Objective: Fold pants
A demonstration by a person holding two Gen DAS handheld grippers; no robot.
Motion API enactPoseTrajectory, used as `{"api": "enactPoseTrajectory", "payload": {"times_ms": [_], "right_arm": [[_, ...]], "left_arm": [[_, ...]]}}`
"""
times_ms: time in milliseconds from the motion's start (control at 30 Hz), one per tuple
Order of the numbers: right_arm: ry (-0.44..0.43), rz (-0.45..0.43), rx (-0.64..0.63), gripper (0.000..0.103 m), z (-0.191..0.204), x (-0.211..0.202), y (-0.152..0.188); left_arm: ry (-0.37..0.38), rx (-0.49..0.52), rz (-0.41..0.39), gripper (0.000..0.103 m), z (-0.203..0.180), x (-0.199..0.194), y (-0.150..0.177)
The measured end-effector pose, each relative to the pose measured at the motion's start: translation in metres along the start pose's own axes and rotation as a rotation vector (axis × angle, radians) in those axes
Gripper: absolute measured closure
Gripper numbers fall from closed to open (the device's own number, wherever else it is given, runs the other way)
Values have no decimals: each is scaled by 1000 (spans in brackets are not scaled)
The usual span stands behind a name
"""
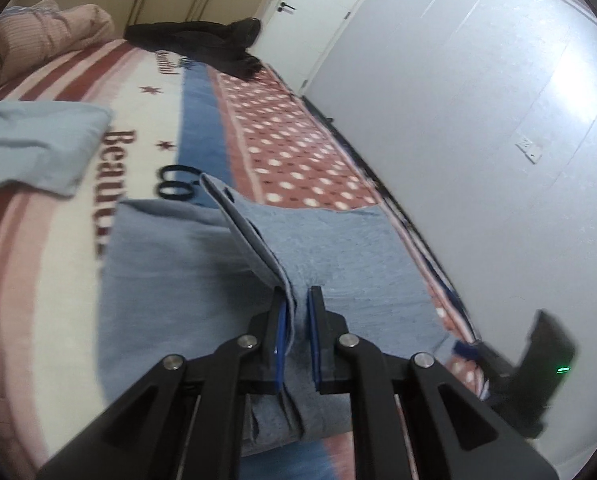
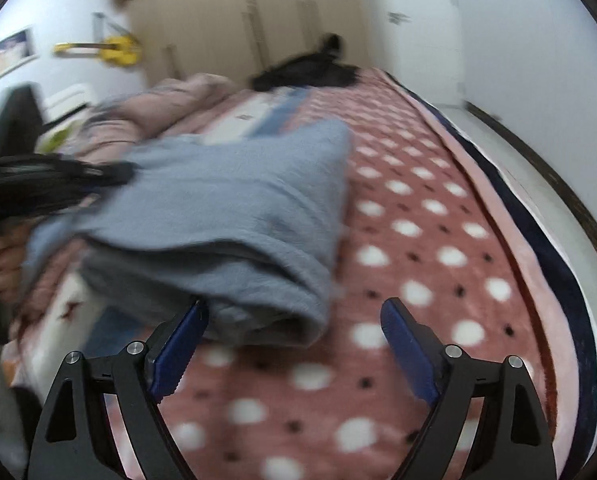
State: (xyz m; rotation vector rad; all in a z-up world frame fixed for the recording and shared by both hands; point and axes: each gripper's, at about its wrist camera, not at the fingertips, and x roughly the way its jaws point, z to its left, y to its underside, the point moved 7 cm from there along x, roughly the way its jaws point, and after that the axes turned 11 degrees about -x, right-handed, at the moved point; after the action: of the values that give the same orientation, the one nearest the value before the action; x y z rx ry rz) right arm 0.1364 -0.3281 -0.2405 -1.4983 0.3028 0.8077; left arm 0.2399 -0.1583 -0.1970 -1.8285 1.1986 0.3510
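The light blue pants lie partly folded on the patterned bed cover. My left gripper is shut on a raised fold of the pants, pinched between its blue pads, and lifts that edge off the layer below. In the right wrist view the pants form a thick folded bundle just ahead. My right gripper is open and empty, its left pad touching the near edge of the bundle, over the dotted cover. The left gripper shows at the left, at the bundle's far side.
A folded light blue garment lies at the far left of the bed. A dark garment lies at the far end. A pink quilt is heaped at the back left. The bed edge and white wall run along the right.
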Motion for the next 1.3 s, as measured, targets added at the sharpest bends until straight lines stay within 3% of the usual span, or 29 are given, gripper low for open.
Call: {"api": "enactPoseTrajectory", "payload": {"times_ms": [133,267,333,433,500,567,900,1067,1133,1233,1300], "right_arm": [[-120,-48,-11,17,16,-14,-22],[-142,-40,45,17,10,-1,-33],[-160,-27,85,17,2,10,-38],[-136,-11,100,17,-5,23,-46],[-111,3,75,17,-7,30,-51],[-70,39,63,17,-11,42,-52],[-28,159,27,11,-18,66,-23],[-2,169,8,10,-24,63,-20],[-51,151,44,10,-23,59,-25],[-198,132,119,11,-18,60,-31],[-231,160,121,25,-12,67,-29]], "left_arm": [[-54,-11,25,95,28,6,8],[-130,-15,28,87,47,13,16],[-206,-1,12,85,58,12,15],[-232,-2,6,61,67,6,11],[-240,-15,-21,37,70,-1,7],[-247,-21,-10,31,73,1,6],[-235,-27,47,26,69,25,16],[-244,-14,51,26,68,28,17],[-233,-20,54,26,68,28,18],[-220,-17,57,26,65,30,20],[-215,-10,60,26,63,32,21]]}}
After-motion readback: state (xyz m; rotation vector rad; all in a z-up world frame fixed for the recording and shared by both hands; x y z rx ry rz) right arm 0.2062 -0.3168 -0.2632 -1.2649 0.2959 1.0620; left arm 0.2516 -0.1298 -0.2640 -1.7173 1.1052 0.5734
